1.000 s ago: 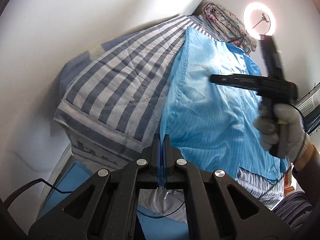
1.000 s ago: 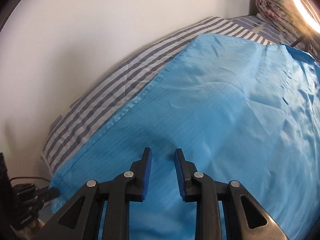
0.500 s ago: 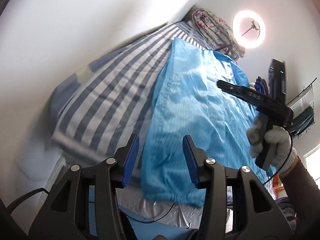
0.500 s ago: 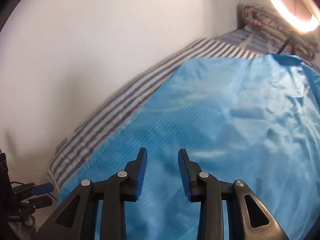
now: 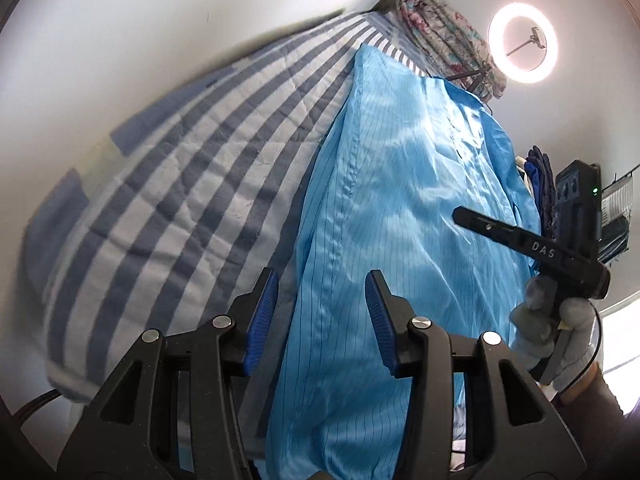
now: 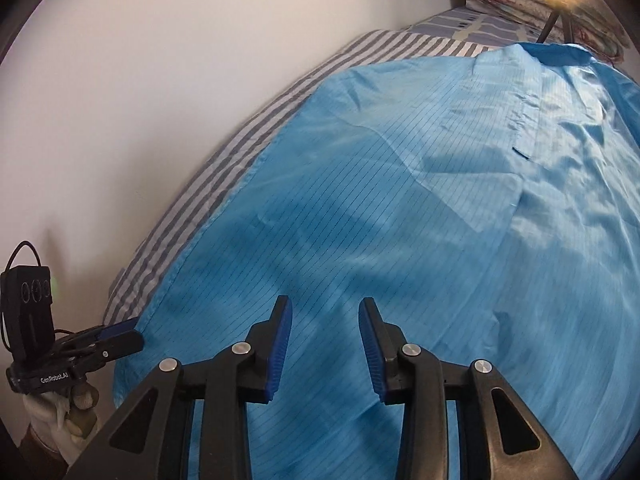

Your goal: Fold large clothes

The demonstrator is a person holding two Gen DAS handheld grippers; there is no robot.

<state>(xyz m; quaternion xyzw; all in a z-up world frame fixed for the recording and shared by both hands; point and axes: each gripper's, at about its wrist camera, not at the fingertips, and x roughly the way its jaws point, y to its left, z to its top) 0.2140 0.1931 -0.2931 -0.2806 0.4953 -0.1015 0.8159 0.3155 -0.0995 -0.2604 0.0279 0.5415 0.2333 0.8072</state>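
The blue garment is laid long along the striped bed, collar at the far end. The left gripper and right gripper are held apart, empty.

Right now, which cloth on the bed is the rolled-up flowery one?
The floral quilt bundled at the bed's far end, near the ring light. The blue garment and striped blanket lie spread flat.

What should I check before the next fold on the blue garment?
1. Left hand-held gripper empty, jaws apart: ok.
2. Right hand-held gripper empty, jaws apart: ok.
3. Blue garment lying spread on the striped quilt: ok.
4. Garment smooth: not ok, wrinkles near the collar end.
5. Long edge toward the wall straight: ok.
6. Near hem inside the bed edge: cannot tell.
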